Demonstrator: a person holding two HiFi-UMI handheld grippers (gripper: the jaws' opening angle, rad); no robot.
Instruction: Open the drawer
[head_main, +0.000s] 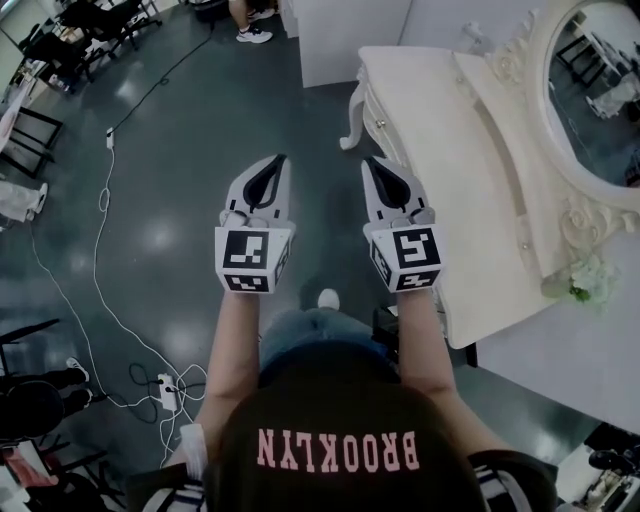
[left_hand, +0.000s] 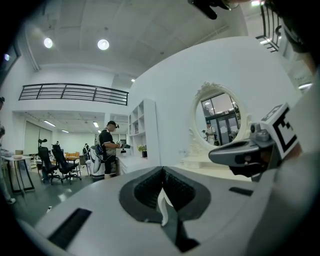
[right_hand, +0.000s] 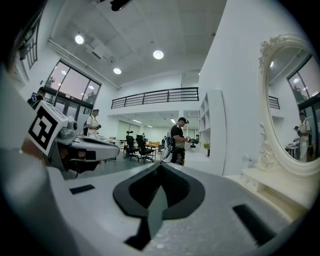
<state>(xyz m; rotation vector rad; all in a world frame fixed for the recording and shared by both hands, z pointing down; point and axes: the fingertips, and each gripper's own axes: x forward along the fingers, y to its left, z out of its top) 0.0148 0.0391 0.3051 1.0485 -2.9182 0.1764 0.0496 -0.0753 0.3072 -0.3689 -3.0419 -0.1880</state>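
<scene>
A cream dressing table (head_main: 440, 130) with a carved leg and an oval mirror (head_main: 600, 100) stands at the right of the head view. Its drawer front (head_main: 378, 118), with a small knob, faces left towards the floor. I hold both grippers level and side by side, pointing away from me, over the dark floor. My left gripper (head_main: 275, 160) is shut with nothing in it. Just short of the table's near corner my right gripper (head_main: 372, 162) is likewise shut and empty, touching nothing. The mirror (right_hand: 287, 100) fills the right of the right gripper view, with small knobbed drawers (right_hand: 250, 181) under it.
White cables (head_main: 100, 250) and a power strip (head_main: 168, 390) lie on the floor at the left. Office chairs (head_main: 90, 30) stand at the far left. A white partition (head_main: 350, 30) rises behind the table. Ahead, a person (right_hand: 177, 140) stands by a white shelf unit (left_hand: 142, 130).
</scene>
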